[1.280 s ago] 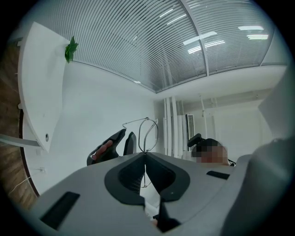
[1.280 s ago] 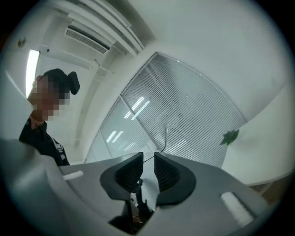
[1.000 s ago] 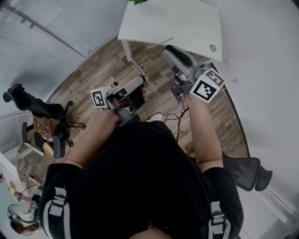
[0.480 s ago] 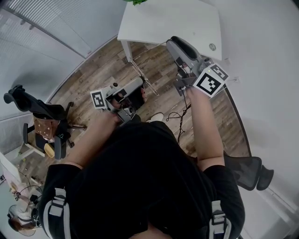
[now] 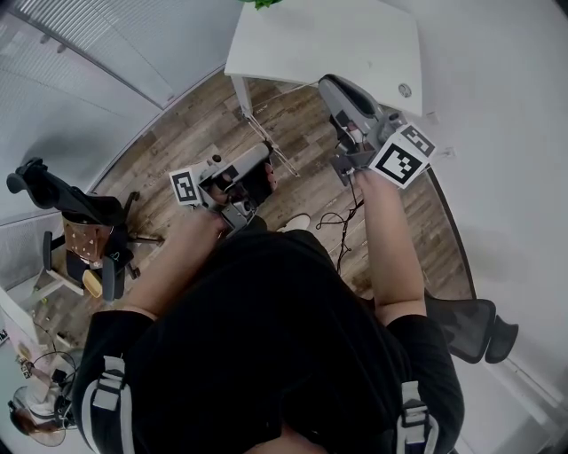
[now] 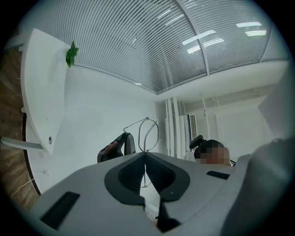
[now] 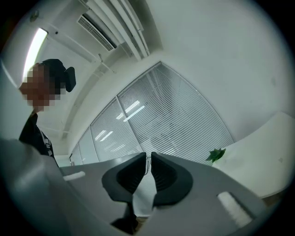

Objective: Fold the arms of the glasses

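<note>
Thin wire-framed glasses [image 5: 286,162] hang in the air over the wooden floor, in front of me. My left gripper [image 5: 264,158] is shut on the frame. In the left gripper view one round wire rim [image 6: 148,133] rises just beyond the closed jaws [image 6: 145,154], and the right gripper's body [image 6: 115,146] shows behind it. My right gripper [image 5: 325,82] is higher and to the right, by the table's edge. Its jaws [image 7: 148,156] have just been closing, and a thin wire arm [image 7: 147,161] of the glasses sits in the narrow slit between the pads.
A white table [image 5: 355,44] with a green plant [image 5: 262,3] at its far edge stands ahead. Cables [image 5: 342,217] lie on the wood floor. A black office chair [image 5: 466,328] is at my right, and a dark stand with a stool [image 5: 80,222] is at my left.
The right gripper has shifted slightly up and right toward the table and its jaws have come together. The left gripper and the glasses have stayed in place.
</note>
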`<state>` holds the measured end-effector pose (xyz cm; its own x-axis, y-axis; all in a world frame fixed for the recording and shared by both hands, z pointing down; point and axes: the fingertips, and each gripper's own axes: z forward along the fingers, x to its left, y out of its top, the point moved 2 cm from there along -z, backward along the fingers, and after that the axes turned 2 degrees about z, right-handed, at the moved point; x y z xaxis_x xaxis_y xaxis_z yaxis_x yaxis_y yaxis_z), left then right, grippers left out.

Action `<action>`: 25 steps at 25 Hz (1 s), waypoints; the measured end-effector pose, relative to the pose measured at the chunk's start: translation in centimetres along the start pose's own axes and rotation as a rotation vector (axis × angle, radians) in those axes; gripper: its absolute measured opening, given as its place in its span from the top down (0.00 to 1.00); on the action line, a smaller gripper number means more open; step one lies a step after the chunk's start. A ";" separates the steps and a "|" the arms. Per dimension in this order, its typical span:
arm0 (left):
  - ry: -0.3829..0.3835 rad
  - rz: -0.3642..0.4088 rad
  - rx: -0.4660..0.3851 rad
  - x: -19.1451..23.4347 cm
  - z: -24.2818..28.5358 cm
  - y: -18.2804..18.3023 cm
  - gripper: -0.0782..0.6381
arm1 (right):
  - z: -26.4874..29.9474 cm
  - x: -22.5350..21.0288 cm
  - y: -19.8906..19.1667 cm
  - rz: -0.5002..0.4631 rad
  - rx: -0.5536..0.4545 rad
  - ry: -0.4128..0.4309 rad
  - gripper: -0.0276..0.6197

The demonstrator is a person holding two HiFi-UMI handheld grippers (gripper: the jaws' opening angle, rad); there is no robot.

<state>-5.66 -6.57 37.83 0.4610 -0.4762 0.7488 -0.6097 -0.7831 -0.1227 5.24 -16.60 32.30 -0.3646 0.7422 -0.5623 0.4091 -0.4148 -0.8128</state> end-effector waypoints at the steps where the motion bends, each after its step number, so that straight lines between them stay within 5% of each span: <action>1: 0.002 0.003 -0.002 0.0 0.0 0.1 0.87 | -0.2 0.1 -0.1 0.002 0.002 0.004 0.91; 25: 0.061 0.089 -0.084 1.0 0.0 3.4 0.87 | -2.1 2.1 -3.4 0.022 0.082 0.054 0.91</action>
<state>-7.27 -9.71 38.23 0.3636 -0.5152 0.7761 -0.6996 -0.7012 -0.1377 4.80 -12.48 34.21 -0.3099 0.7591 -0.5725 0.3454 -0.4711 -0.8116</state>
